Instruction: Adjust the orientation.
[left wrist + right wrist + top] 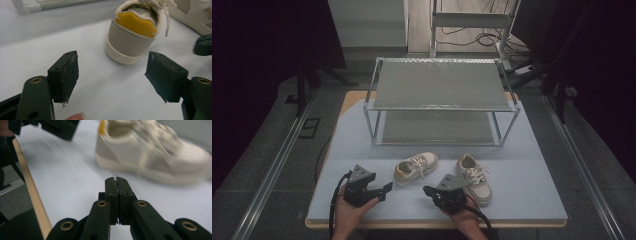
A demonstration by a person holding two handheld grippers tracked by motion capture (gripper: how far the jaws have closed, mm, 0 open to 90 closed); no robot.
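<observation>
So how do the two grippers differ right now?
The left gripper is open, its jaws wide apart and facing the heel of the left shoe; the right gripper is shut on nothing. In the high view, the left one is clear of both shoes, the right one overlaps the right shoe. Both sit low over the table.

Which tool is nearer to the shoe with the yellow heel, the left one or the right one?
Left. The left tool sits open just behind the shoe with the yellow heel. The right tool, shut, lies slightly farther, beside the other shoe.

Black tool (112, 75), brass-ringed screw holes
</observation>
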